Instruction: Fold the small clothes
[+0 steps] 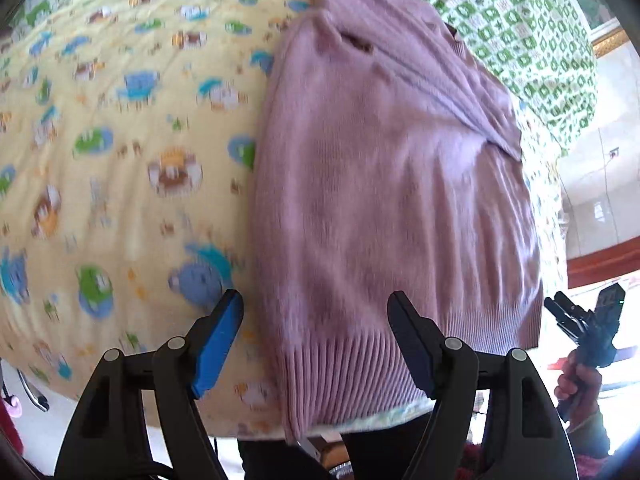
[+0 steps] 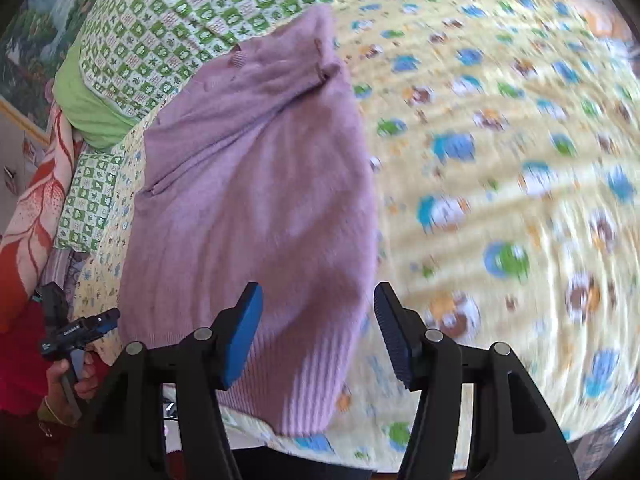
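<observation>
A bed (image 1: 100,152) spread with a yellow cartoon-print sheet carries the pink knitted sweater (image 1: 384,184), which lies folded lengthwise near the bed's near edge, ribbed hem toward the viewer, with a green checked quilt (image 2: 192,12) bunched at the far side and a picture in a gilt frame (image 2: 24,40) on the wall behind. The left tool (image 1: 316,316) and the right tool (image 2: 318,308) both hang above the hem with jaws apart and nothing between them. The sheet's print is smeared by blur, the sweater's sleeves are tucked out of sight, and the floor below the bed edge is hard to make out.
</observation>
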Available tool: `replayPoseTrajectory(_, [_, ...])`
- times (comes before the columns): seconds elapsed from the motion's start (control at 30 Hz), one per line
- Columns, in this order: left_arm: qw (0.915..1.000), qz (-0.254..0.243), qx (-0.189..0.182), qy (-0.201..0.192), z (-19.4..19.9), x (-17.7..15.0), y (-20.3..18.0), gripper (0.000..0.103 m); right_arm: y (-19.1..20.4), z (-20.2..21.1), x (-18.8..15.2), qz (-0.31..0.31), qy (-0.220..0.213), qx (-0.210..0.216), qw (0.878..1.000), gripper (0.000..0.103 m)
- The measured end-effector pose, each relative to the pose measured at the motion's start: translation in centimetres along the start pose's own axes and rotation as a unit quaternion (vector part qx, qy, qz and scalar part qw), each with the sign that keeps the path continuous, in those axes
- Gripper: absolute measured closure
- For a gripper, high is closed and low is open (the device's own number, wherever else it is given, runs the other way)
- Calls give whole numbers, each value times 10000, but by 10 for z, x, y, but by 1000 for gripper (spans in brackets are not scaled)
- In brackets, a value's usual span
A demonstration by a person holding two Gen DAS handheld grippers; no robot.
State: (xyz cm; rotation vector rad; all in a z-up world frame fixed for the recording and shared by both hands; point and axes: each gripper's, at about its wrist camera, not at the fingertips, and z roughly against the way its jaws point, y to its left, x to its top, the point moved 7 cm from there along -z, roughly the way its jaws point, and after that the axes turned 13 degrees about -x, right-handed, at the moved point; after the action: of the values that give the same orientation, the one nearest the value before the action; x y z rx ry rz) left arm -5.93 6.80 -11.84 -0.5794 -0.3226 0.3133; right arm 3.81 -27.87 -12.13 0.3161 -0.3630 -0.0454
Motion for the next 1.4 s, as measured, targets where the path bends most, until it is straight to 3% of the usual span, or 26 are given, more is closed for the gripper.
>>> replayPoseTrajectory(0.2, [9996,52,-263,101,-6,-25,-3,26,-11,-11,-39,-188,349,622,9973,44])
replayPoseTrajectory(0.3, [9981,169,-578,149,-13,-34,-8,26,-14,-13,-42,-526,230,947,9939,44])
replayPoseTrajectory(0.4, [9985,88,-529,92,-17,-35,-8,27,-12,-17,-41,-781,274,1338,9876,44])
replayPoseTrajectory(0.5, [9985,78,-545,72,-19,-34,-10,28,-3,-24,-38,-759,322,1461,9858,45])
replayPoseTrajectory(0.57, [9988,16,-482,87,-19,-33,-8,38,1,-26,-35,-785,342,1557,9841,55])
replayPoseTrajectory(0.63, [9993,-66,-355,95,-16,-33,-3,69,1,-30,-37,-751,389,1463,9856,73])
replayPoseTrajectory(0.67, [9993,-70,-360,111,-15,-33,1,87,-2,-33,-39,-754,426,1399,9864,90])
replayPoseTrajectory(0.73, [9979,34,-624,155,-13,-34,5,95,-6,-35,-42,-791,480,1396,9859,92])
replayPoseTrajectory(1.07, [9949,-102,-993,-129,-1,-33,-10,97,-26,-13,-50,-851,407,1327,9867,94])
replayPoseTrajectory(1.23, [9895,-367,-1293,-530,28,0,-40,97,-5,2,-31,-715,192,1557,9850,94])
replayPoseTrajectory(1.4, [9817,-522,-1511,-1034,53,50,-66,97,14,34,11,-608,-323,1832,9807,94])
